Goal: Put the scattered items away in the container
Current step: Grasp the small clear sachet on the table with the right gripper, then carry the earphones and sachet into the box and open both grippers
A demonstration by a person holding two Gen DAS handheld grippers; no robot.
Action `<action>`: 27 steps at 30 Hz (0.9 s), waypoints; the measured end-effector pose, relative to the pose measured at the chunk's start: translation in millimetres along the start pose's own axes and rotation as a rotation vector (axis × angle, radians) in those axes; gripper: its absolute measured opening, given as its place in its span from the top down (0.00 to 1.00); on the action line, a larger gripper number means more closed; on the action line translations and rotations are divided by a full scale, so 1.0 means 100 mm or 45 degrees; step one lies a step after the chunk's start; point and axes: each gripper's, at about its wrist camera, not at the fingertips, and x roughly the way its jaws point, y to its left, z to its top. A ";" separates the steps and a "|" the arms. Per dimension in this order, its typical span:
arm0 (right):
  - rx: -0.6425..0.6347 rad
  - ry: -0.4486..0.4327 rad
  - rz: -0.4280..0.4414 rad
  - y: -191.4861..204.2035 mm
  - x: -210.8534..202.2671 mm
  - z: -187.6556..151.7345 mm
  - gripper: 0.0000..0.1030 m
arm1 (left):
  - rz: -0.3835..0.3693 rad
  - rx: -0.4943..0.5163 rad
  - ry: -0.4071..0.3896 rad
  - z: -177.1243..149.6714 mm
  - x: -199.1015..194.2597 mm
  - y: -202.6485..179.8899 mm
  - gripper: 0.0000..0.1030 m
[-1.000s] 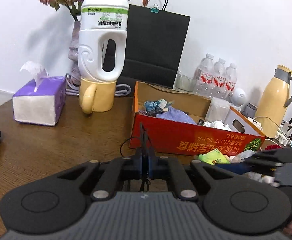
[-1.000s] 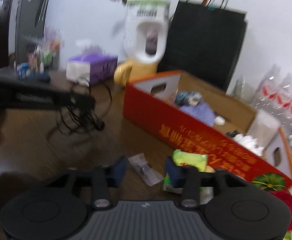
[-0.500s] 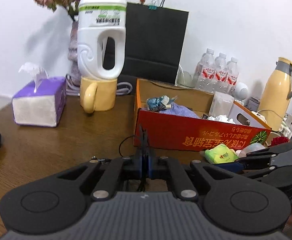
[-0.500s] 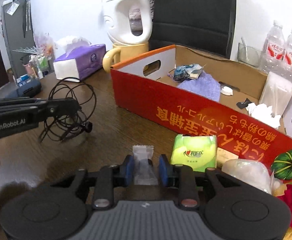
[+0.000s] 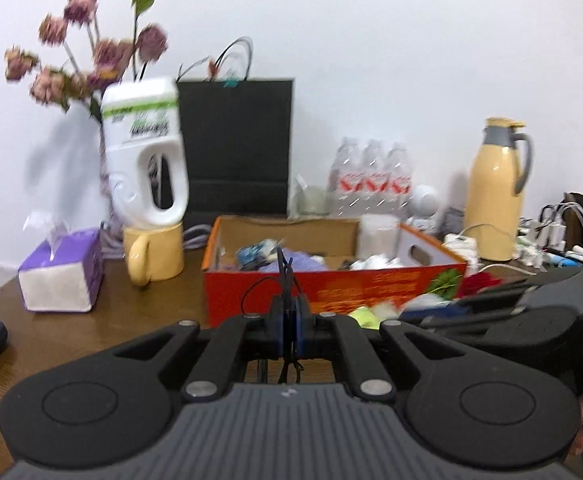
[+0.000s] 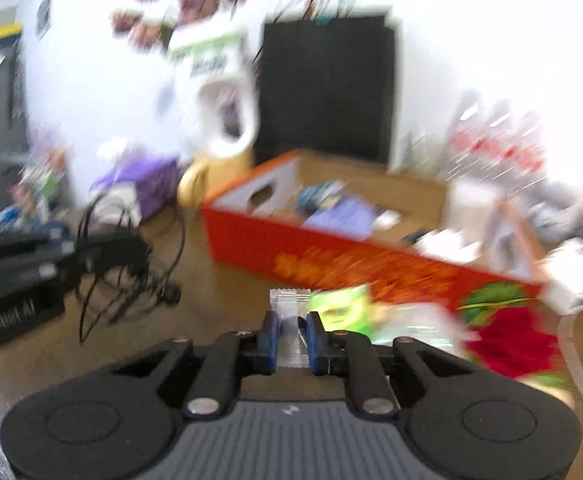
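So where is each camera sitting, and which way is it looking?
Left wrist view: sits on the left gripper, looks across the brown wooden table at the red cardboard box; its jaws pinch a black cable.
Right wrist view: sits on the right gripper, jaws closing on a clear plastic packet.
Both show the box and white handled jug.

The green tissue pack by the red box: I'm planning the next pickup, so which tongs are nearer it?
Right. The right tongs sit just left of the green tissue pack; the left tongs are far left, gripping the black cable.
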 end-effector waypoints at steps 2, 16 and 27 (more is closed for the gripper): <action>0.040 -0.089 -0.040 -0.05 -0.30 -0.07 0.87 | -0.018 0.014 -0.042 0.00 -0.14 -0.15 0.94; 0.129 -0.381 -0.132 0.06 -1.36 -0.68 0.87 | 0.001 0.100 -0.276 -0.23 -0.95 -0.73 0.94; 0.164 -0.406 -0.165 0.12 -1.48 -0.90 0.87 | 0.023 0.042 -0.241 -0.33 -0.96 -0.62 0.94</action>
